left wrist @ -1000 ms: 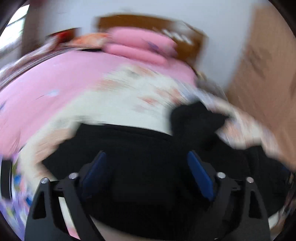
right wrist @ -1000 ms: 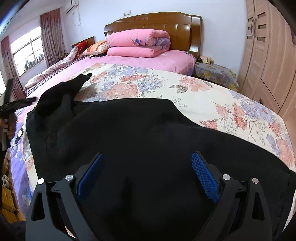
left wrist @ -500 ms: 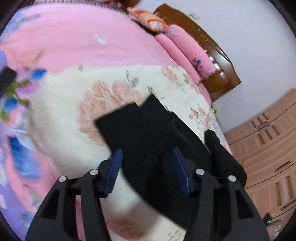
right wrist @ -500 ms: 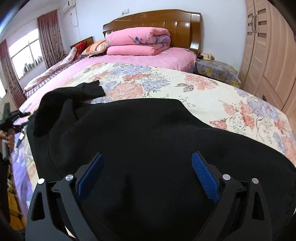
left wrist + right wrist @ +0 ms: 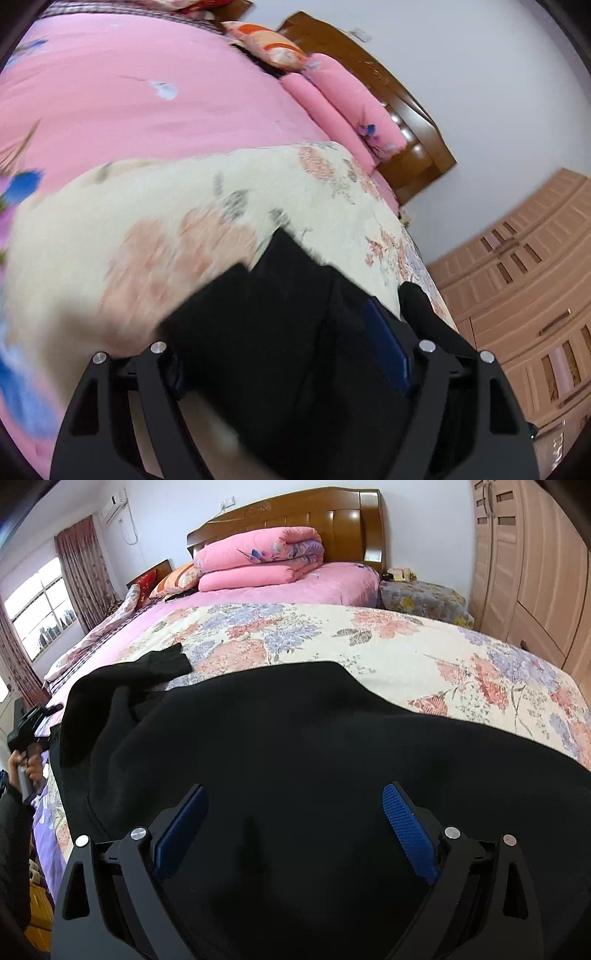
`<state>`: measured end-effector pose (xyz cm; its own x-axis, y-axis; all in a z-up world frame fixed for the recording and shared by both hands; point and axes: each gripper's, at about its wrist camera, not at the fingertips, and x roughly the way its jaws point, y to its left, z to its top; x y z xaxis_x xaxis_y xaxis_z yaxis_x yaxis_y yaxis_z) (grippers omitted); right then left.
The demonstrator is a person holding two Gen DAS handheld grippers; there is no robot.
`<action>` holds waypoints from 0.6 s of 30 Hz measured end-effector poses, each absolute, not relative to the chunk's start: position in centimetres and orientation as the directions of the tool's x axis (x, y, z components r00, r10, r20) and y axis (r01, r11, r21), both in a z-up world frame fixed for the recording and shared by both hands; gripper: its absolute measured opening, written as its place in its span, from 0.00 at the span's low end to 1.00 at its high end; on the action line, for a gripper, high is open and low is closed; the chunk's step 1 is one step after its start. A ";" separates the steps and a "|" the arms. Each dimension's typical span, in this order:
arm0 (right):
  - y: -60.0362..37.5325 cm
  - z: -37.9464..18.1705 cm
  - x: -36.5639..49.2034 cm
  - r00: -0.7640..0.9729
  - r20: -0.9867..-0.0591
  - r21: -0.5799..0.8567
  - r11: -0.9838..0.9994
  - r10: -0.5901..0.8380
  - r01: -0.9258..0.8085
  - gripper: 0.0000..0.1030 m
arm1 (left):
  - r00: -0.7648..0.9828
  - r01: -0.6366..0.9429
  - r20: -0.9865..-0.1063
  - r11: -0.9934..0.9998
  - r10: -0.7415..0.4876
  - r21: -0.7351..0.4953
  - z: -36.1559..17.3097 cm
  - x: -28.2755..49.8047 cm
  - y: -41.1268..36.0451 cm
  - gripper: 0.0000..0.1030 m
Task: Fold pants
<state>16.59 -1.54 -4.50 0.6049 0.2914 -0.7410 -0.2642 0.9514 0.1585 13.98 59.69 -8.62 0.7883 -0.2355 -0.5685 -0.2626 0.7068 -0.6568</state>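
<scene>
Black pants (image 5: 295, 731) lie spread across the floral quilt (image 5: 406, 642). One narrow end (image 5: 162, 661) rests flat on the quilt at the left. My right gripper (image 5: 295, 830) hovers open just over the wide middle of the pants, with nothing pinched between its blue pads (image 5: 406, 830). In the left wrist view my left gripper (image 5: 284, 369) is open wide, and a folded part of the pants (image 5: 280, 332) lies between its fingers and hides the left pad. The right wrist view shows that left gripper (image 5: 29, 720) at the pants' left edge, held by a hand (image 5: 26, 771).
Folded pink quilts (image 5: 258, 561) and pillows (image 5: 173, 583) lie at the wooden headboard (image 5: 332, 520). A wardrobe (image 5: 535, 572) stands on the right, with a covered bedside stand (image 5: 421, 598) beside it. A curtained window (image 5: 40, 616) is at the left.
The narrow end of the pants, held up a second ago, now lies flat on the quilt. My left gripper narrowed, then widened again and turned. The right gripper stayed put.
</scene>
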 end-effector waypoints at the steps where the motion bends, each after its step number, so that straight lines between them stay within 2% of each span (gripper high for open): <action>1: -1.5 -4.6 16.6 0.604 -0.743 0.158 0.952 0.290 -0.263 0.89 | 0.781 -0.235 -0.566 0.717 -0.263 -0.657 -8.7 14.7 59.5 0.41; 2: -1.6 -4.6 16.7 0.603 -0.743 0.162 0.952 0.292 -0.261 0.89 | 0.753 -0.216 -0.582 0.720 -0.307 -0.659 -9.0 16.5 58.9 0.19; 3: -1.7 -4.6 16.8 0.604 -0.742 0.165 0.952 0.293 -0.259 0.89 | 0.734 -0.219 -0.603 0.731 -0.313 -0.646 -8.9 17.0 58.5 0.09; 5: -2.0 -4.5 16.9 0.606 -0.740 0.172 0.953 0.291 -0.248 0.89 | 0.734 -0.182 -0.632 0.823 -0.250 -0.538 -7.0 16.8 56.6 0.09; 7: -2.4 -4.5 17.1 0.609 -0.742 0.171 0.958 0.280 -0.232 0.89 | 0.753 -0.211 -0.648 0.892 -0.112 -0.399 -4.3 16.0 55.3 0.09; 10: -2.7 -4.7 17.3 0.606 -0.748 0.167 0.961 0.270 -0.222 0.89 | 0.790 -0.235 -0.613 0.912 -0.022 -0.336 -1.9 15.2 56.4 0.09; 13: -3.2 -5.1 17.4 0.606 -0.748 0.185 0.962 0.270 -0.200 0.89 | 0.712 -0.275 -0.702 0.922 0.004 -0.273 -4.4 16.9 57.3 0.09; 15: -3.5 -5.1 17.4 0.606 -0.744 0.202 0.959 0.282 -0.198 0.89 | 0.651 -0.303 -0.759 0.919 0.005 -0.254 -7.4 17.8 57.5 0.09; 17: -3.7 -5.0 17.4 0.605 -0.746 0.204 0.960 0.279 -0.191 0.89 | 0.661 -0.333 -0.750 0.888 -0.021 -0.318 -8.8 17.3 58.3 0.13; 18: -3.7 -4.9 17.4 0.602 -0.749 0.198 0.961 0.276 -0.195 0.89 | 0.673 -0.345 -0.739 0.869 -0.035 -0.355 -8.8 17.0 58.8 0.18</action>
<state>17.36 -3.67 -4.88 0.6016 0.2763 -0.7495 -0.1948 0.9607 0.1978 17.00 58.76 -8.76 0.6728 -0.0352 -0.7390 -0.3451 0.8686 -0.3555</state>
